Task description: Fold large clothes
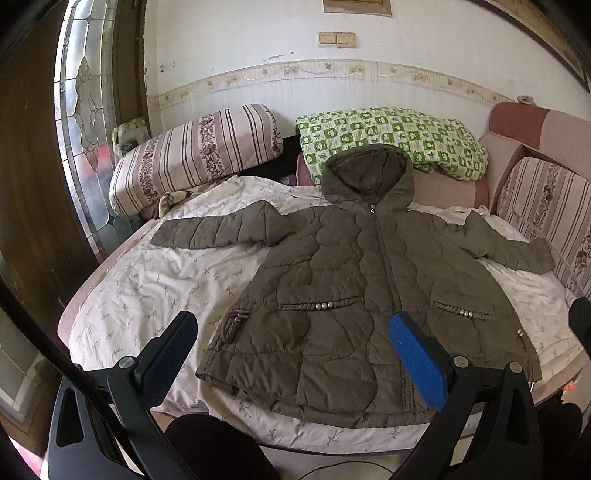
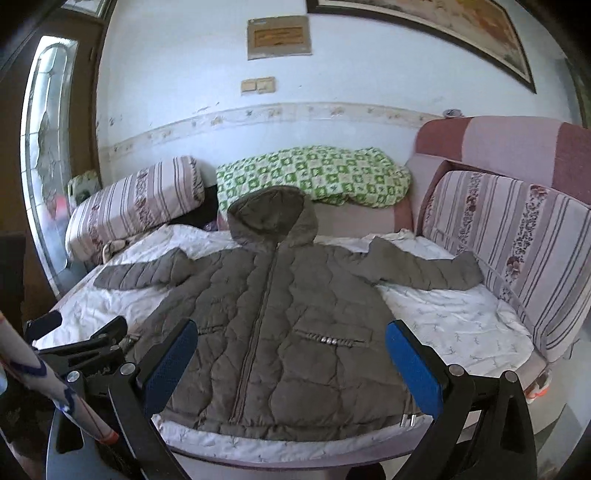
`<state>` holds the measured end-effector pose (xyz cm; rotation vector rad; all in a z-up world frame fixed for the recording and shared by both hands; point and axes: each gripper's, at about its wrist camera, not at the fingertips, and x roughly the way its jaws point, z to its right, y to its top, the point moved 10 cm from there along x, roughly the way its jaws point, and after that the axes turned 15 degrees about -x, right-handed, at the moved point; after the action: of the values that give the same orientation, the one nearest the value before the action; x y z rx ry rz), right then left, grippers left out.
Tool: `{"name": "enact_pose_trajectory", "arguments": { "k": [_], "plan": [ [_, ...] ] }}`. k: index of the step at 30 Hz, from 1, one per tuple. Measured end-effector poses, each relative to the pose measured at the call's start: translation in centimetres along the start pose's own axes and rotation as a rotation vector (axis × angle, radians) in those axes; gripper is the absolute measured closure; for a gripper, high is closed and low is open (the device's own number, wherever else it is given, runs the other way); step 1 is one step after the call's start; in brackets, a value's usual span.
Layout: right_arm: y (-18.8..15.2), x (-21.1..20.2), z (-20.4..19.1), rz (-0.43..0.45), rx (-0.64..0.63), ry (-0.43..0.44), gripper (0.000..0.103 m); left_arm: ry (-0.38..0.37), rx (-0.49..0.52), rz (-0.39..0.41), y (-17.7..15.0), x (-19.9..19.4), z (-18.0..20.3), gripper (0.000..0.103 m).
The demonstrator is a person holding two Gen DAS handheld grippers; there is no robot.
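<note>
Left wrist: jacket flat (zipped), left gripper agape.

The framed picture on the wall runs off the top edge of the right wrist view, and its subject is too blurred to read. In the left wrist view, the blue gripper pad hides part of the jacket hem.
</note>
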<state>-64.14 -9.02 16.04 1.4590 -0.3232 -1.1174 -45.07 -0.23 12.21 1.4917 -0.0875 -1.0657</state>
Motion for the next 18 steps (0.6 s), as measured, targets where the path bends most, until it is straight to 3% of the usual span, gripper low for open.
{"name": "enact_pose_trajectory", "arguments": {
  "k": [18],
  "plan": [
    [-0.9, 1.0, -0.4, -0.025, -0.024, -0.013, 0.000, 0.017, 0.005, -0.055, -0.8, 1.4, -0.4, 0.000]
  ]
}}
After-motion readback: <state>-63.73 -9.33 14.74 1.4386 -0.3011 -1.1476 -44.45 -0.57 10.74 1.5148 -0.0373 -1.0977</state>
